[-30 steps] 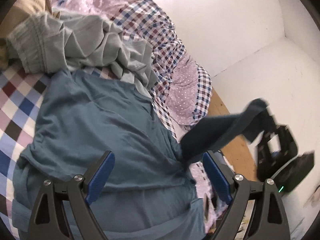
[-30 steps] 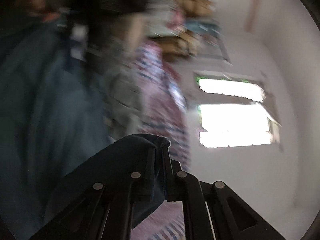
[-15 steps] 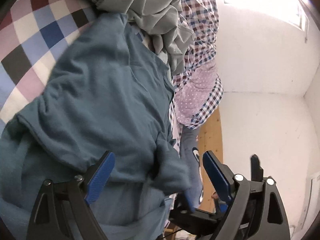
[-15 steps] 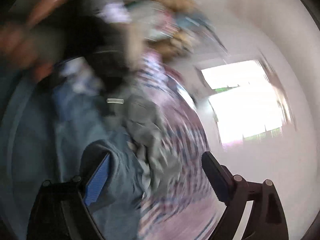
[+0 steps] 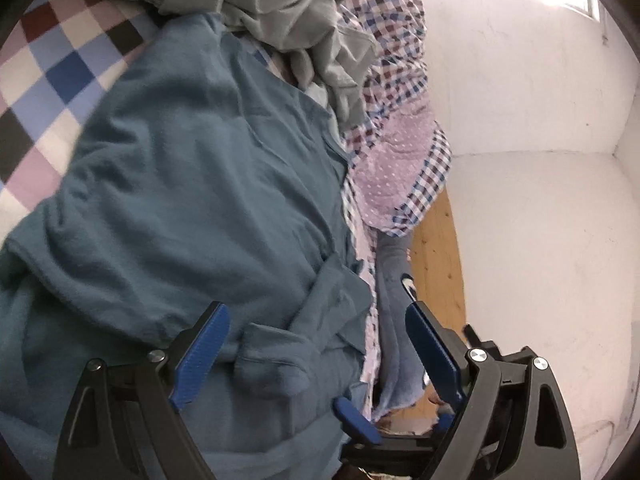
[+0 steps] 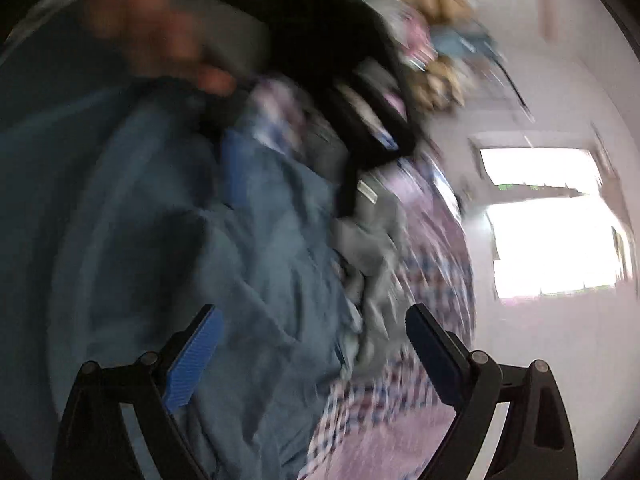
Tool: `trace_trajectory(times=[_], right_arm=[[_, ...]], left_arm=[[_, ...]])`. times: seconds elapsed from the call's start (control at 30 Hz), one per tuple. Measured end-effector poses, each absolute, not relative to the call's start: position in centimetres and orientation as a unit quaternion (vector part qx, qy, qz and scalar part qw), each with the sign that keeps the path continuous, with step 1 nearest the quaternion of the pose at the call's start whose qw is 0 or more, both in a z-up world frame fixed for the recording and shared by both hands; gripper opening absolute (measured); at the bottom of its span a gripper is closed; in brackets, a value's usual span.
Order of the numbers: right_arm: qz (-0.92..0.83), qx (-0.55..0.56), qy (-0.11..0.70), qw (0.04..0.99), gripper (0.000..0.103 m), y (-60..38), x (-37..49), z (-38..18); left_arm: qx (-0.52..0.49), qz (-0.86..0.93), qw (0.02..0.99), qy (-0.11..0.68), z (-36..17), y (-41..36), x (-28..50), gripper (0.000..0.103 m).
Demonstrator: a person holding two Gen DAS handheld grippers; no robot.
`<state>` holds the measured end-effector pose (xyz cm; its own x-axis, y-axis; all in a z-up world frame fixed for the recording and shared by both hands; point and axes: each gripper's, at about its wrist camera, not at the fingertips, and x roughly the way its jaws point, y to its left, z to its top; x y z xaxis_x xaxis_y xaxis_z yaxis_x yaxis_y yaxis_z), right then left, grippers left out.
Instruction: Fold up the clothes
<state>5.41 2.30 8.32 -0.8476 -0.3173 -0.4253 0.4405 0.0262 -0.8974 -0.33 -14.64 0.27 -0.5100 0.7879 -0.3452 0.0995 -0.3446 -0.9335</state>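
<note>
Blue-grey sweatshirt lies spread across the checked bedcover, body mostly flat, its right edge running along the right side of the bed. A folded-in sleeve sits bunched at the near end, between the left gripper's fingers but untouched by them. In the right wrist view the same garment shows heavily blurred.

Handling, my read: soft fleece-like knit, light, limp, no stiffness, so it will drape and drag whatever isn't lifted. Not slippery, not fragile. Pinch at a seam or cuff, or at the shoulder and hem corners; a single-layer pinch in mid-panel would just tent the cloth. The sleeve's cuff end is the obvious handle from here.

Grey garment is crumpled at the far end, overlapping the sweatshirt's top edge; it may snag if the fold travels that way. The rumpled gingham quilt hangs off the bed's right side, with the wooden bed rail and white wall beyond.

Left gripper: jaws wide apart, holding nothing, angled down over the near hem. Right gripper: jaws also spread, empty, tilted down over the garment's right edge. Its tips show low in the left view, just near of the sleeve.
</note>
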Motion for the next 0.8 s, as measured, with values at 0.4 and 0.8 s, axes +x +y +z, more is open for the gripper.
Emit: trace_trajectory(times=[0.4,0.8], right_arm=[[-0.957,0.258,0.052,0.119,0.095,18.7,1.8,12.1],[-0.948,0.278,-0.133,0.078,0.082,24.4,0.5,10.8]], left_arm=[[-0.353,0.889,0.255,-0.145,8.9,-7.7,3.6,0.092],[-0.330,0.899,0.219,0.188,4.9,2.9,6.5,0.045]])
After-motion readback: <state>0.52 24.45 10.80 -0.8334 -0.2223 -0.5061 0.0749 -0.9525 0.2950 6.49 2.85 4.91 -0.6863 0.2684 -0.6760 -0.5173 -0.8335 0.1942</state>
